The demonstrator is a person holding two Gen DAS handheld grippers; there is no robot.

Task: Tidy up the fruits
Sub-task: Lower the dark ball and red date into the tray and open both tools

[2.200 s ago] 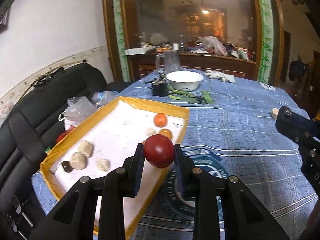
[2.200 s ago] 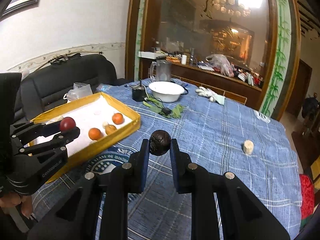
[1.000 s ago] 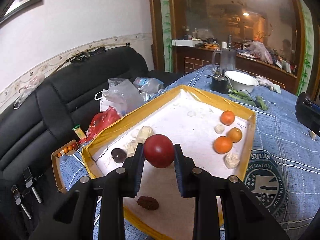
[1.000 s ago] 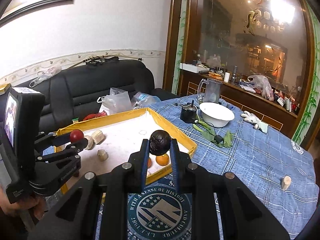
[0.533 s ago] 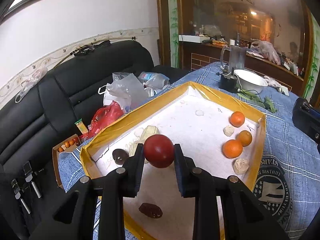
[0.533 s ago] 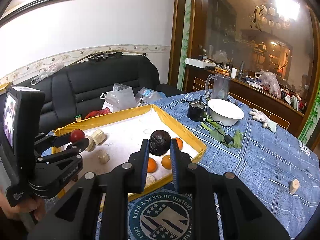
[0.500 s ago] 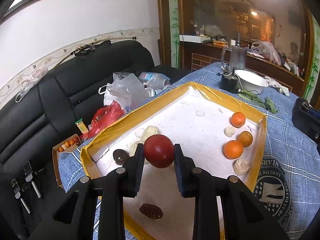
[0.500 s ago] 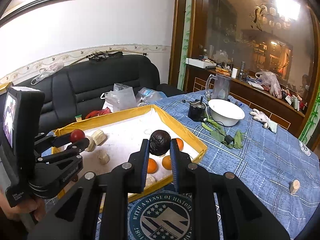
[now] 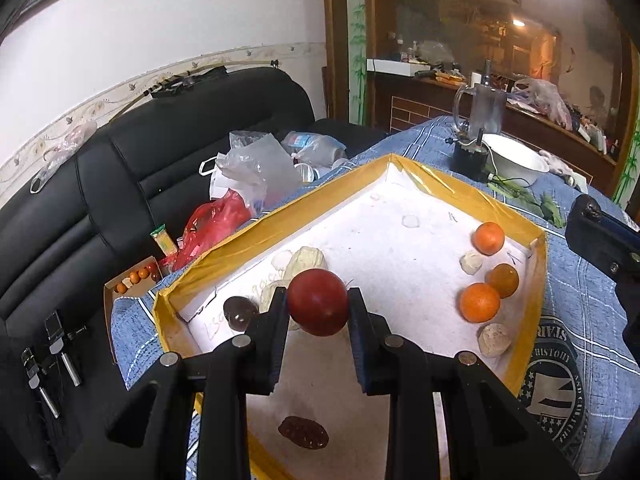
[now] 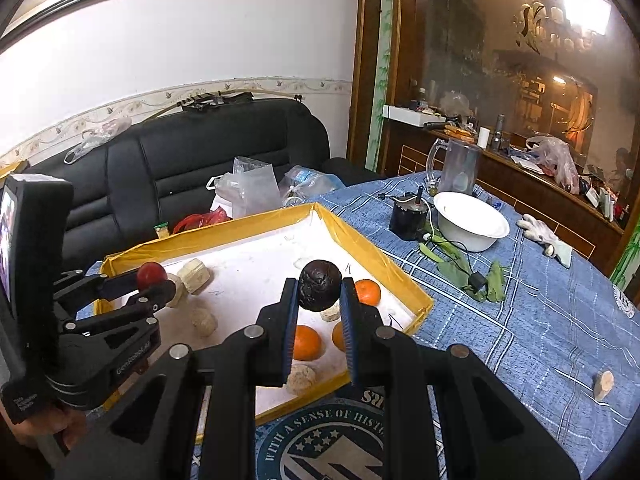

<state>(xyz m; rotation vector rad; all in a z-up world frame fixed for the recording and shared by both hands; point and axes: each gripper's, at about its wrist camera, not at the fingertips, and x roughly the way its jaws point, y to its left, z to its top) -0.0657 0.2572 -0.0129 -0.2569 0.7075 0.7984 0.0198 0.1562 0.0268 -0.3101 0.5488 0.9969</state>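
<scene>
Left tool [image 9: 318, 306] clamped on a red fruit [image 9: 317, 301], held above the yellow-rimmed tray [image 9: 536, 280], right tool [image 10: 320, 294] clamped on a dark wrinkled fruit [image 10: 320, 285], three oranges [image 9: 479, 302] seen beyond it in the tray, white bowl [image 10: 470, 221] farther off on the blue-clothed surface [image 10: 540, 320].

A glossy red fruit [image 9: 318, 307] sits clamped between the left tool's [image 9: 318, 312] fingers. A dark wrinkled fruit [image 10: 320, 285] sits pinched in the right tool [image 10: 319, 300]. Three oranges [image 9: 479, 303] lie beyond, in the yellow-rimmed tray [image 9: 536, 288].
</scene>
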